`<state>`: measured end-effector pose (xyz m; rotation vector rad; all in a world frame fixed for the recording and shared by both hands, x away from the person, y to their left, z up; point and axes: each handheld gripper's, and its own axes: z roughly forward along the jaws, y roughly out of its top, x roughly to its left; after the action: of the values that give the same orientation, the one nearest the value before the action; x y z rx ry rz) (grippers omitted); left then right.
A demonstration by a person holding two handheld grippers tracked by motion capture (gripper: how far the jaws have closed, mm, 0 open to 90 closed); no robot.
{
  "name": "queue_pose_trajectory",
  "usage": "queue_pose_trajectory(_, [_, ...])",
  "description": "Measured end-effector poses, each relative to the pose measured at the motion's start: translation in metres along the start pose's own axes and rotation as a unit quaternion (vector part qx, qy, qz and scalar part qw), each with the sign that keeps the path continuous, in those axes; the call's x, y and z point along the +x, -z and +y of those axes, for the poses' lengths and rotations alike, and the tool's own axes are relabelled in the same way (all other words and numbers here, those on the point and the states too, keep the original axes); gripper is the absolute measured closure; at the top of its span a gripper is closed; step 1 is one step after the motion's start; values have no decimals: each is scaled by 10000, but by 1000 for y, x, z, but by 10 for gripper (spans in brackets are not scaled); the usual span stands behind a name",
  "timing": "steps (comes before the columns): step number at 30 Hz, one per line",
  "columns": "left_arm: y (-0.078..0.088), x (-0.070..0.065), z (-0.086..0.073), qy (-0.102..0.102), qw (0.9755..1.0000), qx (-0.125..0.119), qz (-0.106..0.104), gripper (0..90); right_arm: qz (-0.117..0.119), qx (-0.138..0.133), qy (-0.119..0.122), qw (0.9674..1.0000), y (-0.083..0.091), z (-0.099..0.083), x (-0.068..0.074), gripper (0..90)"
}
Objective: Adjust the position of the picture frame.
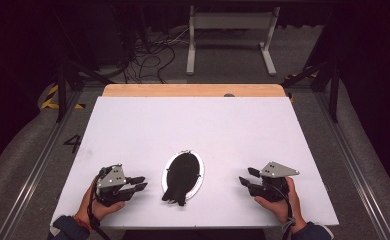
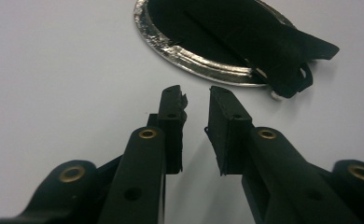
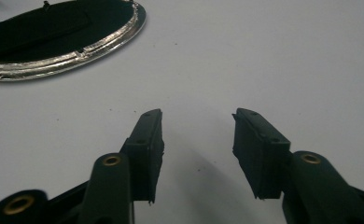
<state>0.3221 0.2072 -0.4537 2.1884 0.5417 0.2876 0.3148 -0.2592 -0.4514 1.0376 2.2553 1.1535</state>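
— Where are your claws?

— My left claw hangs low over the white surface, jaws narrow with nothing between them; my right claw stands wider, also empty.

— And the thing?

— The silver-rimmed oval plate with the black cloth piece on it lies between them. Its long axis runs away from me, tilted slightly. The left claw is nearer, I judge; the cloth's tail overhangs the near rim.
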Motion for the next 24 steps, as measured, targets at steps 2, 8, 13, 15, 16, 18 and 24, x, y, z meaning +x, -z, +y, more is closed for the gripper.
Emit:
queue_pose_trajectory(2, [-4, -2, 1, -65, 9999, 113, -3, 796, 41, 28, 86, 10000, -2, 1, 4, 586])
queue_pose_trajectory(8, [-15, -2, 5, 24, 9996, 199, -196, 893, 296, 180, 211, 9992, -14, 9, 17, 762])
queue_pose_trajectory(13, [-25, -4, 11, -85, 9990, 361, -238, 900, 408, 255, 379, 9981, -22, 13, 27, 837])
queue_pose_trajectory(15, [-31, -4, 14, -92, 9989, 390, -249, 900, 431, 287, 403, 9978, -25, 14, 30, 864])
queue_pose_trajectory(16, [-33, -4, 16, -135, 9987, 420, -239, 900, 445, 318, 415, 9976, -27, 14, 32, 879])
queue_pose_trajectory(18, [-37, -5, 18, -183, 9984, 460, -257, 900, 472, 371, 480, 9970, -30, 15, 37, 899])
queue_pose_trajectory(24, [-47, -6, 23, -221, 9977, 535, -365, 898, 613, 454, 704, 9946, -41, 20, 53, 900])
